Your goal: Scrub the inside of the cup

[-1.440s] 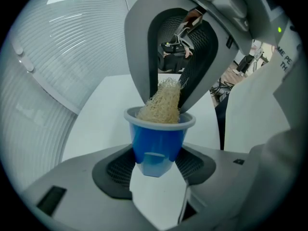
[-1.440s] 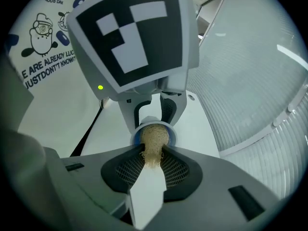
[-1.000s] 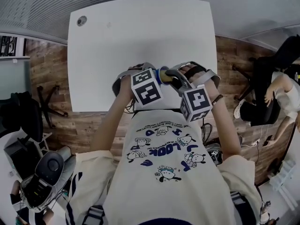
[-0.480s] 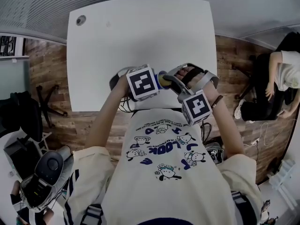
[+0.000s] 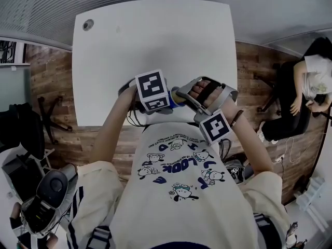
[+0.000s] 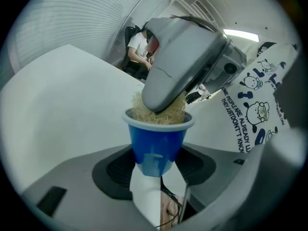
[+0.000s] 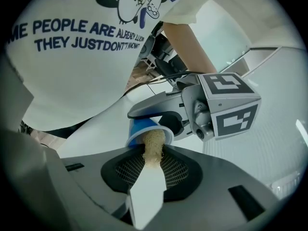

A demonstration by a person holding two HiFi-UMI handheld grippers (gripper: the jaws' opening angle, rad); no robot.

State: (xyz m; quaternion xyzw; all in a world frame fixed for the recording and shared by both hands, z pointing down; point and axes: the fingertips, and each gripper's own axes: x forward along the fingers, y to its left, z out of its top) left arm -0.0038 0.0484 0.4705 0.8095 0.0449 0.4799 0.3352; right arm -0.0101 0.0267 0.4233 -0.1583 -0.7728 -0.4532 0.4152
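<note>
**Cup clamped on the left, scrubber plugged in from the right**

Clamps the blue cup (image 6: 158, 141) in the left gripper (image 6: 156, 163), jaws spread wide and pressed on its lower wall, mouth pointing away along the jaws. Pinches a tan fibrous scrubber (image 7: 153, 148) in the right gripper (image 7: 151, 170), jaws drawn close on the wad, and plugs it into the cup's mouth (strands bulging over the rim in the left gripper view). Holds both tools nose to nose by the near edge of the white table (image 5: 155, 35), close to the white T-shirt (image 7: 72, 66); cannot tell whether the cup touches the tabletop. Hides most of the cup in the head view behind the left marker cube (image 5: 152, 90). Shows a wooden floor (image 5: 52, 87) round the table and a seated person (image 5: 311, 77) well off to the right. Reads on the shirt, in blue capitals: "ME PEOPLE ARE ALREADY" and "THEY JUST DON'T KNOW"; in the head view, "LOOK".
</note>
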